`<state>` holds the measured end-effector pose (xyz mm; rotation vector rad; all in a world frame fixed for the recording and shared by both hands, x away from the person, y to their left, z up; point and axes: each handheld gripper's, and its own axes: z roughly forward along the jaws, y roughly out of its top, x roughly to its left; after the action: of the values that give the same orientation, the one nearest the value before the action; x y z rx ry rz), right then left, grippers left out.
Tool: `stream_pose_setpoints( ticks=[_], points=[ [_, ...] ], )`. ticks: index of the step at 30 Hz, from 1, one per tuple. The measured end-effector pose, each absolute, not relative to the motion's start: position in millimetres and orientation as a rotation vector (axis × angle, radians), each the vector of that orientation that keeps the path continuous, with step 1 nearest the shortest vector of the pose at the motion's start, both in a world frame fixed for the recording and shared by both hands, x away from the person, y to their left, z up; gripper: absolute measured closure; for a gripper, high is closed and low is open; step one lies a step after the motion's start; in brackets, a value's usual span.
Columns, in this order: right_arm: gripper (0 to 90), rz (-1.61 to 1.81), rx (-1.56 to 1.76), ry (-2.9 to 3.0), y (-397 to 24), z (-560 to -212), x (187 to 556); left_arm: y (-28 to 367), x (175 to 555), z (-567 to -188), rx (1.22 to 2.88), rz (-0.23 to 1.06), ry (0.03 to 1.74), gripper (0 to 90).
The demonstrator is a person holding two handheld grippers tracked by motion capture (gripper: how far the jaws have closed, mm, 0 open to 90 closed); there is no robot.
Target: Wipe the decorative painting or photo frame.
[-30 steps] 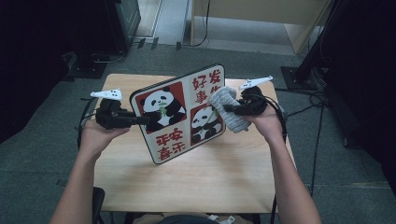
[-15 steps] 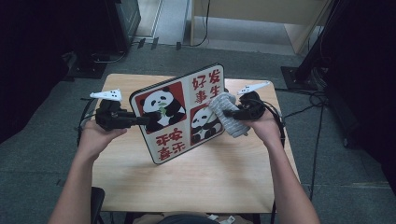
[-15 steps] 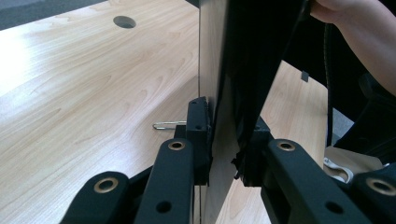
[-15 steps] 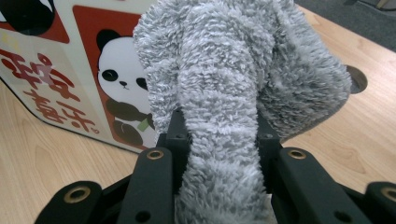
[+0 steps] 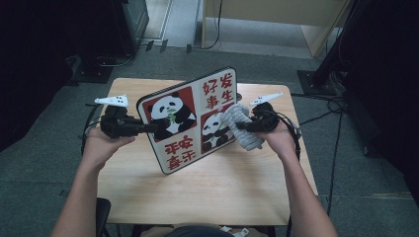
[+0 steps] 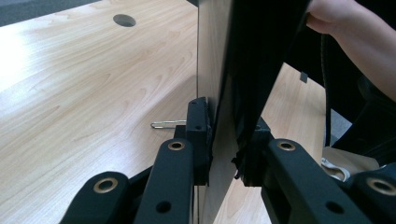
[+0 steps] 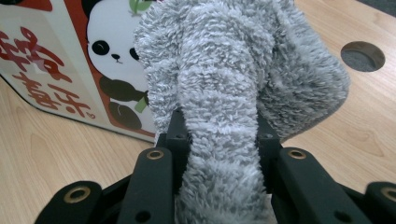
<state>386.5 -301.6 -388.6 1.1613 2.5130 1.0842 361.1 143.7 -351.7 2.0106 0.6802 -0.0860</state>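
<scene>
Seemingly mid-wipe — the left gripper (image 5: pixel 148 128) clamps the edge of the rigid, glossy panda board (image 5: pixel 190 121), propped tilted on the wooden table (image 5: pixel 222 192), while the right gripper (image 5: pixel 242 126) pinches a fluffy grey cloth (image 5: pixel 242 129) against its lower right panel; most of the face looks yet to be covered.

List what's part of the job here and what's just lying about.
In the job:
- panda picture board, propped on edge, clamped by the left gripper
- grey fluffy cloth, clamped in the right gripper, against the board's face
- wooden table under the board

Lying about:
- small metal clip on the table
- cables on the floor
</scene>
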Motion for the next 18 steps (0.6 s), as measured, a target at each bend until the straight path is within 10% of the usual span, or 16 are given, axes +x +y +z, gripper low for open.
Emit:
stream_pose_setpoints(
  ticks=[18],
  points=[
    [68.8, 1.046, 1.199, 2.564, -301, -414, 380, 144, 361, -354, 1.985, -0.107, 0.693, 78.0]
  ],
)
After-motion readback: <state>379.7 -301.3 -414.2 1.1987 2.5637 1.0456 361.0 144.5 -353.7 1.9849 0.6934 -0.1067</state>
